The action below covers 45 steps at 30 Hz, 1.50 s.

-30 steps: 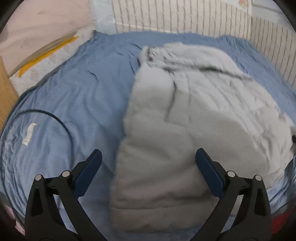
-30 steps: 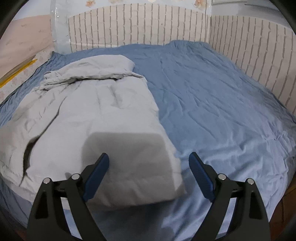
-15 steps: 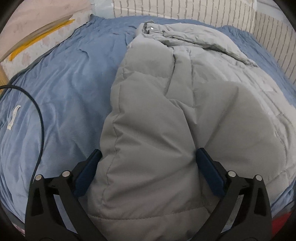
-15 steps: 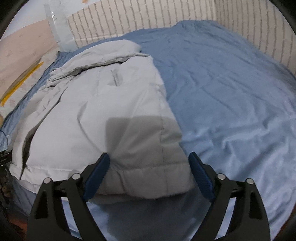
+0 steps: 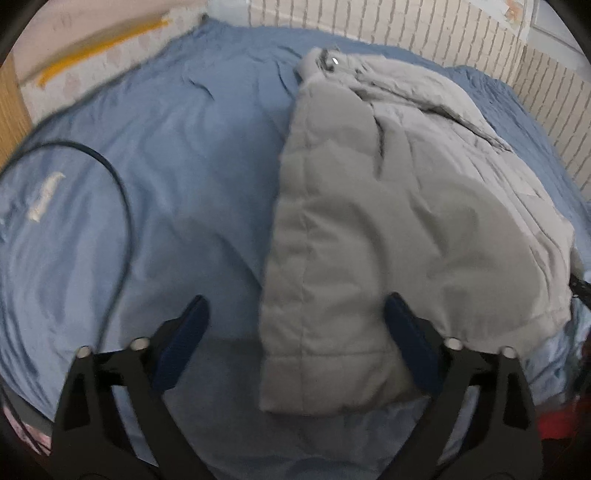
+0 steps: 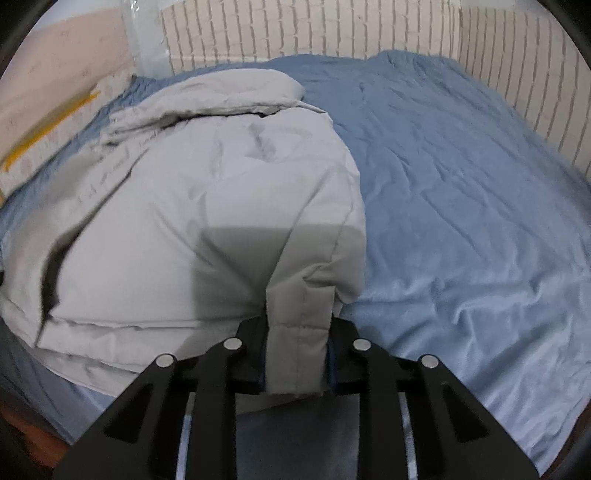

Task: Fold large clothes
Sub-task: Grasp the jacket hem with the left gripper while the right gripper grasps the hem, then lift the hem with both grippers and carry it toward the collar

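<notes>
A grey puffer jacket lies folded lengthwise on the blue bed sheet, collar at the far end. My left gripper hovers over its near left hem corner. Its jaws are closing but still wide: the right finger is at the fabric, the left finger is over bare sheet. In the right wrist view the grey puffer jacket bulges up, and my right gripper is closing, pinched on a fold of its near right hem.
A black cable curves over the sheet at the left, near a white label. A brick-patterned wall runs round the far and right sides of the bed. Bare blue sheet spreads to the right of the jacket.
The right gripper's jaws went from wide apart to pinched on the jacket's hem. The left gripper shifted left, so the jacket's left edge now lies between its fingers, and its jaws narrowed a little.
</notes>
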Available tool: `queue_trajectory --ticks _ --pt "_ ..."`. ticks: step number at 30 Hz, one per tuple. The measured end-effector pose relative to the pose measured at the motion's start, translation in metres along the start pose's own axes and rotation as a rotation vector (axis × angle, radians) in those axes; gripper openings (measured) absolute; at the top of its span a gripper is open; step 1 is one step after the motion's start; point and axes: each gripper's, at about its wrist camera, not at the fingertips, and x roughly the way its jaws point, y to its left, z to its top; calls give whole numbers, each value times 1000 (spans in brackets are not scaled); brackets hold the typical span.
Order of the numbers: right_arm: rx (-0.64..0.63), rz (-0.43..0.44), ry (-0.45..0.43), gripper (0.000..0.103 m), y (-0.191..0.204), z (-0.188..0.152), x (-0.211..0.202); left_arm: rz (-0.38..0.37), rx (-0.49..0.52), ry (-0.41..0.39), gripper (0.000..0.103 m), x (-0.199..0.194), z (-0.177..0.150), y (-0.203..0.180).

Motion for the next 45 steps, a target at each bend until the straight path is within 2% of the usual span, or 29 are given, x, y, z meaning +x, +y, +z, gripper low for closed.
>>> queue_trajectory --ticks 2,6,10,15,19,20,23,24,25,27,29,34,37,40,45 --pt "10 -1 -3 26 0 -1 1 -32 6 15 82 6 -2 -5" --pt "20 9 -10 32 -5 -2 -2 -25 37 40 82 21 -9 -13" --pt "60 57 -20 38 -16 -4 -11 -13 59 43 82 24 -8 -17" --pt "59 86 22 44 -22 -2 -13 -28 84 80 80 26 -5 -17" --pt "56 98 56 47 -21 -1 -13 -29 109 83 60 19 -8 -22" --pt "63 102 62 47 -21 -1 -12 -23 114 77 58 18 -8 -24" --pt "94 107 80 35 -19 1 -6 -13 82 67 45 21 -4 -28" --pt "100 100 75 26 -16 3 -5 -10 69 62 36 21 -1 -28" --pt "109 104 71 21 -14 4 -5 -7 58 59 27 20 2 -28" --pt "120 107 47 19 -10 13 -10 -28 33 55 22 15 14 -28" --pt "118 115 5 18 -9 27 -21 -46 25 35 20 5 27 -26" --pt "97 157 -115 17 -8 75 -53 -86 39 -94 20 -34 76 -25" --pt "62 157 -184 17 2 105 -62 -41 63 -149 20 -39 102 -32" --pt "64 163 -229 17 5 126 -65 -38 51 -185 19 -41 125 -37" --pt "60 147 -256 17 12 155 -56 -34 39 -246 19 -43 150 -43"
